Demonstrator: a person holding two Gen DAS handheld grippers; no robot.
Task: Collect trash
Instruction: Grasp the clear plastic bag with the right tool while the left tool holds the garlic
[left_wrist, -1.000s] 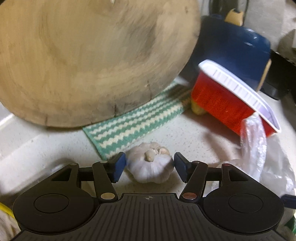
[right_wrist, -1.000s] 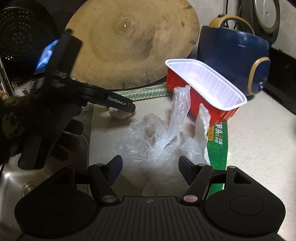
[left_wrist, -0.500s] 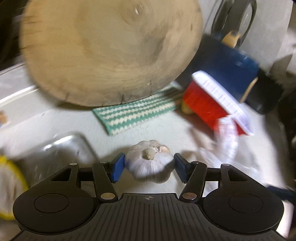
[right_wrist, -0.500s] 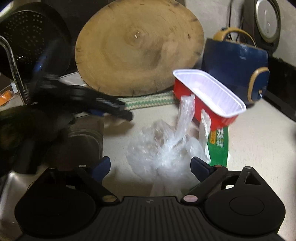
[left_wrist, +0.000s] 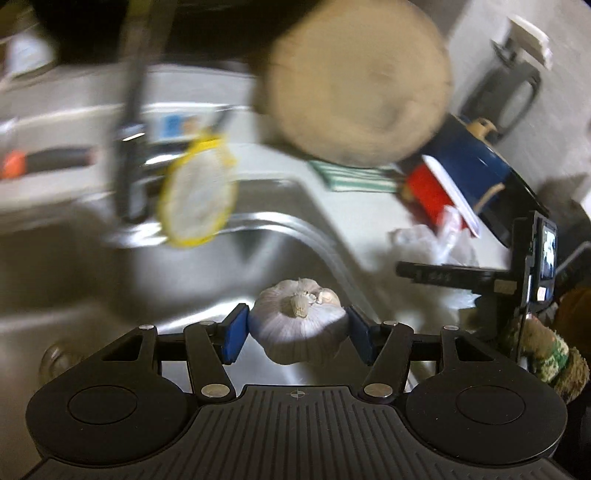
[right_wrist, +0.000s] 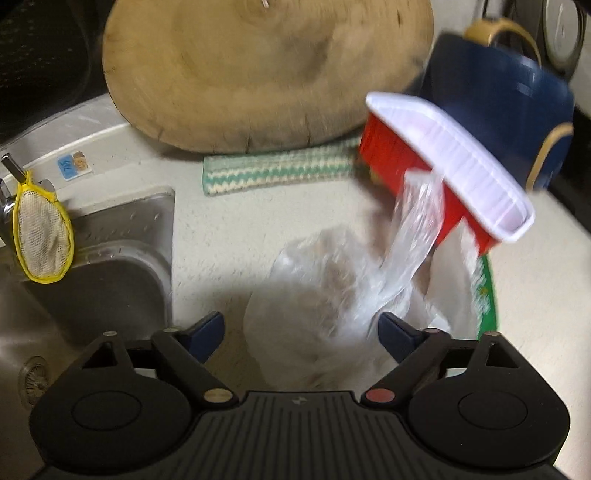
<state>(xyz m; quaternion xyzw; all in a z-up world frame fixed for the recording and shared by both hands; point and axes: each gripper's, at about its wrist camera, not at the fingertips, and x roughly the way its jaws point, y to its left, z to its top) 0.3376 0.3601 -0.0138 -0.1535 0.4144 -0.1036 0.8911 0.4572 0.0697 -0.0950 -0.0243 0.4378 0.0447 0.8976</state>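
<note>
Sink (left_wrist: 155, 280) is now filling my left view, where a second ago it was counter and cutting board; I'm swinging left, frame heavily blurred. Round wooden cutting board (right_wrist: 266, 70) is leaning at the back, sitting closer and bigger in the right view than before. Blue appliance (right_wrist: 513, 99) is sitting behind the red tray (right_wrist: 447, 162), tray tilted, white rim up. Clear plastic bag (right_wrist: 332, 295) is lying crumpled on the counter beside the tray, now reaching between my right fingers; it was further ahead earlier. Striped cloth (right_wrist: 277, 171) is lying under the board edge. Yellow mesh scrubber (right_wrist: 42, 236) is hanging at the sink. Garlic bulb (left_wrist: 299, 319) is riding off the counter over the sink basin, clamped by my left gripper (left_wrist: 297, 332), pads pressing both sides. Right gripper (right_wrist: 301, 334) is spread wide, gripping nothing, wider than a second ago.
</note>
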